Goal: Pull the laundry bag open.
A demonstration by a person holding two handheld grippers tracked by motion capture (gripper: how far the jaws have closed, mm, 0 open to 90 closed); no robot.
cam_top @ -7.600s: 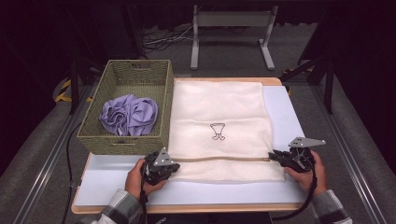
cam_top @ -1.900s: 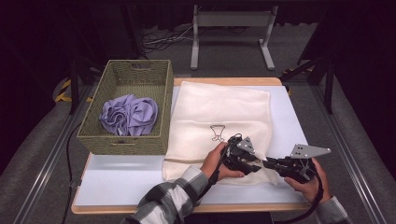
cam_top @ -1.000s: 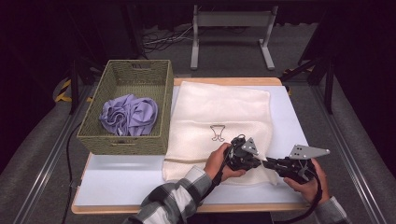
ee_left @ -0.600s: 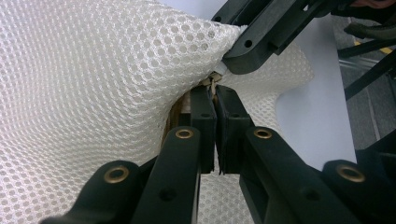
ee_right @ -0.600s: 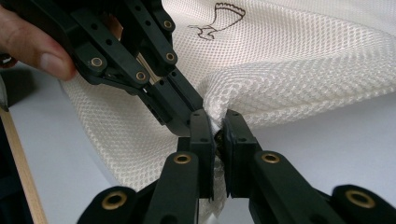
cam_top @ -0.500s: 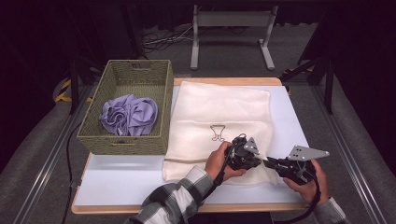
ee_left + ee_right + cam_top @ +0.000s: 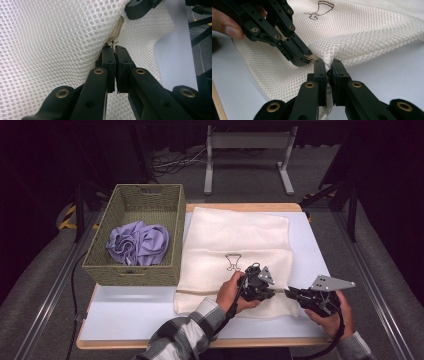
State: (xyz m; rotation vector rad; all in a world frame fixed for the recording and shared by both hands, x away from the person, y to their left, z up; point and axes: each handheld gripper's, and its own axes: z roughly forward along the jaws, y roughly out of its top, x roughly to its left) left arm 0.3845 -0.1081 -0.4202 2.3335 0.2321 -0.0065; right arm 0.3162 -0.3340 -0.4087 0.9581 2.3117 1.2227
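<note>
High view first: a white mesh laundry bag (image 7: 240, 255) lies spread on the desk (image 7: 135, 315), just right of a woven basket (image 7: 137, 270) that holds a crumpled lilac cloth (image 7: 138, 242). Near the bag's front right part, the left gripper (image 7: 272, 293) and the right gripper (image 7: 289, 293) meet almost tip to tip, each in a hand, the left sleeve plaid.

Left gripper view: its jaws are pressed together on the bag's beige zipper (image 7: 117, 32), pinching the small pull at the end of the teeth; mesh bulges up on both sides.

Right gripper view: its jaws are clamped on a bunched fold of mesh at the bag's edge, with the left gripper (image 7: 308, 58) nipping the zipper just beside them. A bird-like line drawing (image 7: 319, 9) is printed farther up the bag.
</note>
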